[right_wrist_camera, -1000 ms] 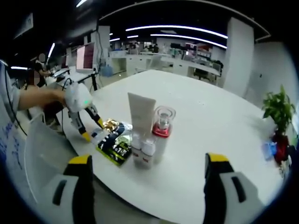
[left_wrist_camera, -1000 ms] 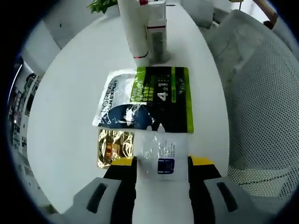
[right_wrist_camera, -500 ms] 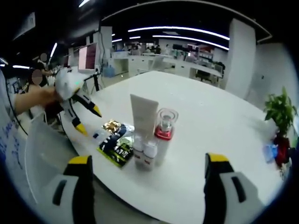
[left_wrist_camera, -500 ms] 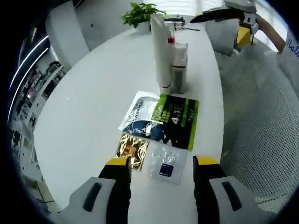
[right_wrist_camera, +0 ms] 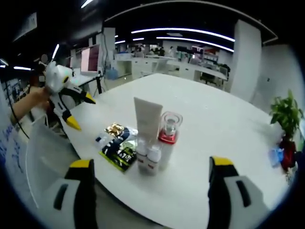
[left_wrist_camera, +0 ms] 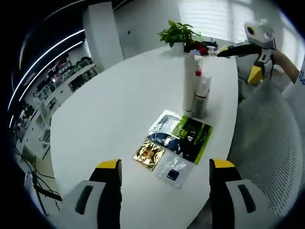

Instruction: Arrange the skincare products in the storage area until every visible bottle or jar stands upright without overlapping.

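- I am lifting my left gripper [left_wrist_camera: 164, 171] away from the clear sachet [left_wrist_camera: 175, 169], jaws wide and empty.
- My right gripper [right_wrist_camera: 148, 179] is hovering wide, empty, near the upright white tube [right_wrist_camera: 147, 119]; bottles are standing.

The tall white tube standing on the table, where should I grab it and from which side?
Grip the white tube across its upper flat body, above the small bottles at its base. Come with the right gripper, jaws wide open, from the table-edge side and a little left, since the clear red-collared bottle stands close on its right. It stands upright on its cap, so squeeze gently.
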The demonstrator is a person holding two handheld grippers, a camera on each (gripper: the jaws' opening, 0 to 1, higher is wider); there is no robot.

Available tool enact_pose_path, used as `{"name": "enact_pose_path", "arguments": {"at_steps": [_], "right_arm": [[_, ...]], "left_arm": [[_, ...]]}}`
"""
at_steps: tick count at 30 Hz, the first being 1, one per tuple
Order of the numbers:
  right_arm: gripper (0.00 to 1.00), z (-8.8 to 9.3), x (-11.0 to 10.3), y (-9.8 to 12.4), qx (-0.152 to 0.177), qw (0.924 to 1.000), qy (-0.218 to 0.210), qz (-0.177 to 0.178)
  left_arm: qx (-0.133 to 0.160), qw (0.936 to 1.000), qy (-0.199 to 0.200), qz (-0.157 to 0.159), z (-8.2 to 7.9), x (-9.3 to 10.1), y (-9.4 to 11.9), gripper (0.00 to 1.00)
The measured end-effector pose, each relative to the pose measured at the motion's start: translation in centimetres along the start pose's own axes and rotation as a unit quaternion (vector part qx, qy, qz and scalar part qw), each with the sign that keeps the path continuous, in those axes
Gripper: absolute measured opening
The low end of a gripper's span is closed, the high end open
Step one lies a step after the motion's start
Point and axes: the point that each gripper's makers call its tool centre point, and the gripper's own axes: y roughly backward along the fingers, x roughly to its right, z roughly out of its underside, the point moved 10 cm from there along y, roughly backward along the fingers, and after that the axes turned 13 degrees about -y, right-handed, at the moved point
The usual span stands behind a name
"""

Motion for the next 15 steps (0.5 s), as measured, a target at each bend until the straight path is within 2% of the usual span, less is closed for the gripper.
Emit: {"name": "enact_pose_path", "arguments": {"at_steps": [3, 8, 13, 15], "right_arm": [[1.00, 0.0, -0.1, 0.1, 0.002, 1.0000, -0.002, 0.001], [1.00, -0.1, -0.2, 0.2, 0.004, 1.0000, -0.004, 0.002], [1.00, -0.1, -0.1, 0.4, 0.013, 0.9998, -0.011, 0.005], [1.00, -0.2, 0.0, 0.6, 0.018, 0.9997, -0.014, 0.008]], "left_arm": [[0.030, 0.9991, 0.024, -0.019, -0.2, 0.2, 0.9, 0.79], [0.047, 0.9967, 0.050, -0.044, -0.3, 0.8, 2.1, 0.89], [0.066, 0.9920, 0.087, -0.063, -0.2, 1.4, 2.9, 0.95], [0.071, 0.9911, 0.090, -0.068, -0.2, 1.6, 3.2, 0.97]]}}
